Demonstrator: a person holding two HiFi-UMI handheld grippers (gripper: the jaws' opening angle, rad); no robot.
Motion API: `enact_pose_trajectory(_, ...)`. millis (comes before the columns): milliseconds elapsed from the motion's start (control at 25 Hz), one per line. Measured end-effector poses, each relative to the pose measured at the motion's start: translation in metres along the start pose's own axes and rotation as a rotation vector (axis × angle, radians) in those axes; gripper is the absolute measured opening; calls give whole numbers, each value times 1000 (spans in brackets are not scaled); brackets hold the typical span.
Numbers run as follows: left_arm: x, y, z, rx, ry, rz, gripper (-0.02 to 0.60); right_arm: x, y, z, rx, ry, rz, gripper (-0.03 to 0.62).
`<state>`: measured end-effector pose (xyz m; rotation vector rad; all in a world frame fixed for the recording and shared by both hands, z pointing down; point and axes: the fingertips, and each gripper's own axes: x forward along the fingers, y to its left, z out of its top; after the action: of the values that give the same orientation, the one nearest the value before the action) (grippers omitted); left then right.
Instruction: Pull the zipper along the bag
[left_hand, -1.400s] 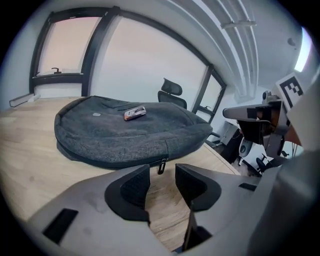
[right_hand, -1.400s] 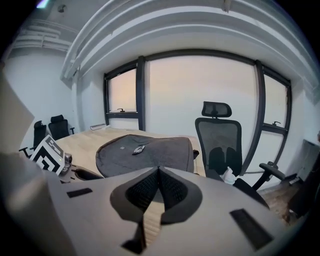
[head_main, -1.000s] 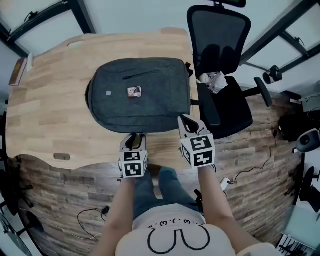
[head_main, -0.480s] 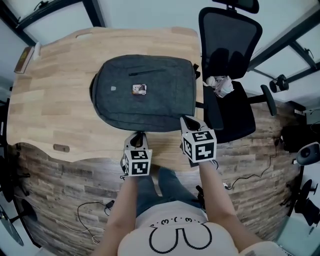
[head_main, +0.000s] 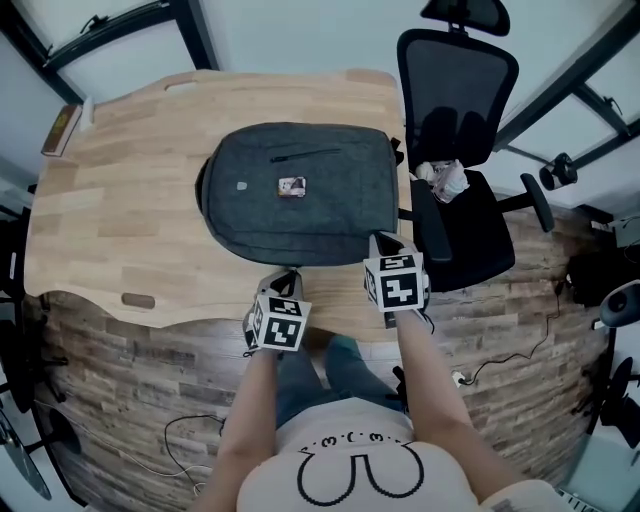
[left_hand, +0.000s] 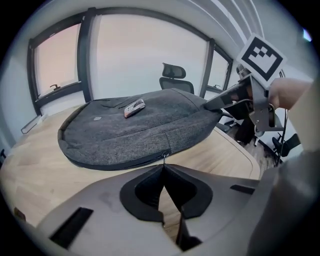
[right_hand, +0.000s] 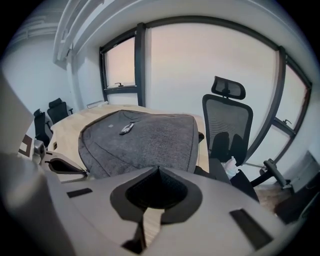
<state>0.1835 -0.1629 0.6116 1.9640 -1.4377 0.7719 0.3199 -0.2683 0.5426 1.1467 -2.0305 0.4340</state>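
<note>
Head view. One grey bag (head_main: 300, 200) lies flat on the wood table (head_main: 120, 220), its long near edge towards the person. Two grippers sit at that edge. The left gripper (head_main: 287, 274) points at the middle of the near rim. The right gripper (head_main: 378, 238) is at the bag's near right corner. One small flat item (head_main: 292, 186) rests on top of the bag. One black chair (head_main: 455, 90) stands just right of the table, with one crumpled white wad (head_main: 447, 180) on its seat.

Left gripper view. Jaws are closed to a point, nipping the zipper pull (left_hand: 164, 156). The pull hangs from the bag's front seam, directly ahead of and touching the jaw tips. The bag spreads beyond, and the zipper line runs left along its rim. The right gripper is seen at upper right, with its dark tip against the bag's corner.

Right gripper view. Jaw tips are together, with bare wood showing below them. The bag's near edge lies right at the tips; I cannot tell whether any fabric is pinched. The left gripper's jaw shows low at left, against the bag's rim. Chairs here number three: the mesh one at right and two dark chairs (right_hand: 50, 117) far left.
</note>
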Motion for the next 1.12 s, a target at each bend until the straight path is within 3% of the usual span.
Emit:
enact_pose_trajectory(360, -10, 25, -8, 35, 20, -110, 17, 3, -1, -2, -10, 62, -109, 51)
enact_pose_trajectory(640, -26, 91, -23, 9, 21, -95, 17, 4, -2, -2, -39, 78, -194, 51)
enact_pose_trajectory(800, -28, 127, -25, 94, 19, -93, 17, 3, -3, -3, -40, 90, -232, 51)
enact_pose_trajectory(960, -33, 154, -24, 109, 28, -111, 17, 4, -3, -4, -83, 132, -276, 51)
enact_pose_trajectory(1120, -28, 174, -19, 190, 21, -109, 18, 6, -1, -3, -112, 157, -295, 51)
